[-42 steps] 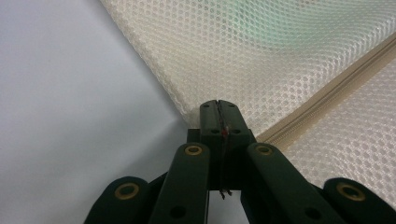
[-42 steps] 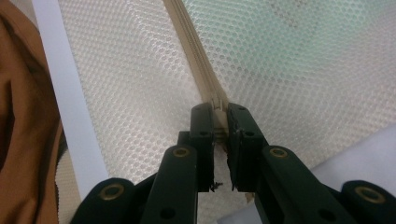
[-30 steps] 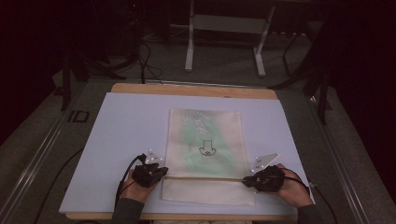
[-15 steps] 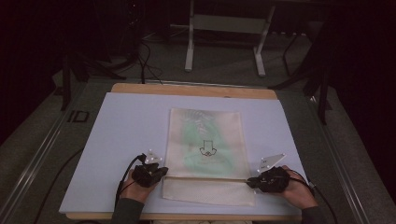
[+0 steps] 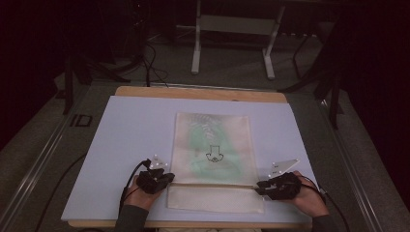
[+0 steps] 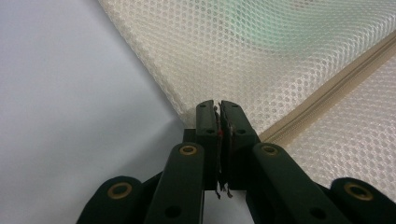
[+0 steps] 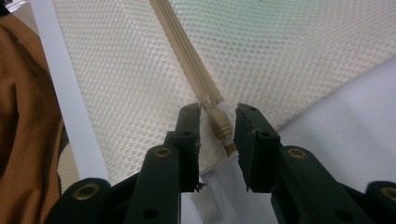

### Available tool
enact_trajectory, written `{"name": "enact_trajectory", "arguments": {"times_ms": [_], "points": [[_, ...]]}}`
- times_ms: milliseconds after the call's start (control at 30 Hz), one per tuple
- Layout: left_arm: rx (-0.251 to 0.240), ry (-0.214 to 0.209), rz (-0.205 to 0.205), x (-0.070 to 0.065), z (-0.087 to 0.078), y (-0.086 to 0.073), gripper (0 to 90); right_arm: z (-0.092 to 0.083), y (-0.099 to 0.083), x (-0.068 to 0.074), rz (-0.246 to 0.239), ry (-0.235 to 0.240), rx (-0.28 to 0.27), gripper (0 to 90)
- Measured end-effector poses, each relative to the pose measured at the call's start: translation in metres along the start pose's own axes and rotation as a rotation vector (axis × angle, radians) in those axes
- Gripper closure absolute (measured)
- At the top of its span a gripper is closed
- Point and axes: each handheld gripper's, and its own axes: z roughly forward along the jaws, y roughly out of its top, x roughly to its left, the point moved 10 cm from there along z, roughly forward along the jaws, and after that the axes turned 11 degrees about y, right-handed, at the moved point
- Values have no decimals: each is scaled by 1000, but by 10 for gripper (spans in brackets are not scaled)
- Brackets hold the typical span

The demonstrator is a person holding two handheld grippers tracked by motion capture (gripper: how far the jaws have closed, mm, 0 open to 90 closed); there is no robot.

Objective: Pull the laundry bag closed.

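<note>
Here our left claw (image 6: 219,109) stands nearly closed at the mesh bag's (image 5: 212,145) edge, its jaws just easing apart; our right claw (image 7: 217,119) has just been opening, jaws clear either side of the zipper pull (image 7: 220,126).

High view: fixed above the near side of the desk (image 5: 130,125), looking forward and down, far enough back to take in the whole white top, the floor and stand legs beyond. Left gripper (image 5: 167,178) at lower left of the frame, right gripper (image 5: 258,186) at lower right, mesh bag (image 5: 212,145) in the centre.

Left gripper view: riding on the left gripper (image 6: 219,109), looking along the jaws, very close to the bag (image 6: 261,51), zip (image 6: 327,81) at right.

Right gripper view: riding on the right gripper (image 7: 217,116), equally close, zip (image 7: 187,60) running to the upper left.

Shared by all three: bag, zip line, white desk top.
</note>
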Motion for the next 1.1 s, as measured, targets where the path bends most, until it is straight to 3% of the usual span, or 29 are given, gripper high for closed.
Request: {"name": "enact_trajectory", "arguments": {"times_ms": [267, 500, 833, 1000, 1100], "points": [[-6, 14, 11, 0, -1, 0, 857, -1, 1, -4, -1, -25, -9, 629], [-23, 48, 6, 5, -4, 1, 856, -12, 5, -14, 12, -91, -69, 575], [-75, 106, -40, 22, -15, 3, 859, -20, -2, -28, 71, -133, -106, 545], [-86, 136, -56, 32, -19, 2, 862, -20, -1, -28, 60, -135, -116, 554], [-76, 178, -63, 43, -20, -1, 863, -19, -2, -30, 68, -139, -118, 552]]}}
